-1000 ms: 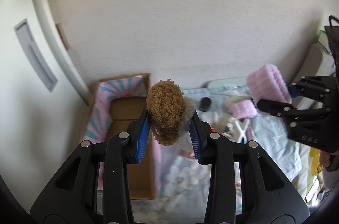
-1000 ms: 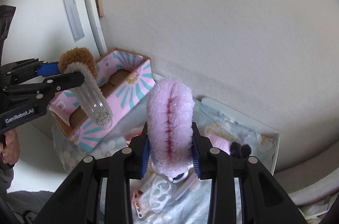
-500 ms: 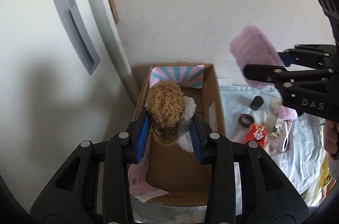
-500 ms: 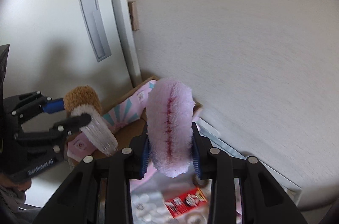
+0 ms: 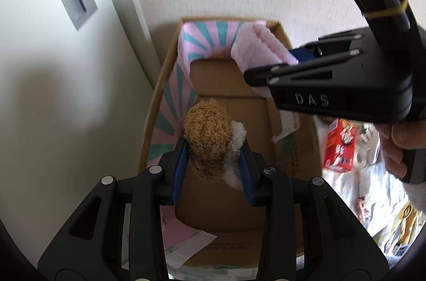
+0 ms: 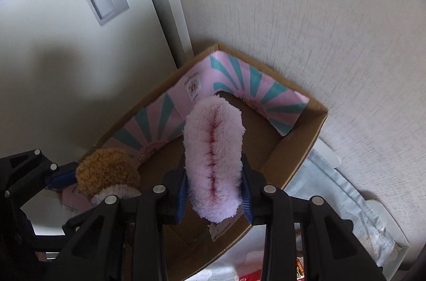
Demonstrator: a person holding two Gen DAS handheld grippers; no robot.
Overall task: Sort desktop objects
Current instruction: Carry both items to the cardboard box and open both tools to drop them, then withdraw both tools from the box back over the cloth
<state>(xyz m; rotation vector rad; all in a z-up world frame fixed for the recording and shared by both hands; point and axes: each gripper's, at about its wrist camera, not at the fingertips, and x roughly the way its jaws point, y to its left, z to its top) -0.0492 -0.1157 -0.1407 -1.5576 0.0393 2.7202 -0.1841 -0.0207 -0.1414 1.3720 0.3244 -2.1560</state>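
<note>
I had my left gripper (image 5: 213,161) pinched on a brown and white fuzzy toy (image 5: 210,137), its blue pads pressing both sides, and I held it over the open cardboard box (image 5: 157,105) with the pink and teal striped lining. My right gripper (image 6: 214,190) was clamped on a pink fluffy toy (image 6: 213,156), also above the box, toward its far end by the wall. A red packet (image 5: 339,148) lay on the cloth beside the box.
</note>
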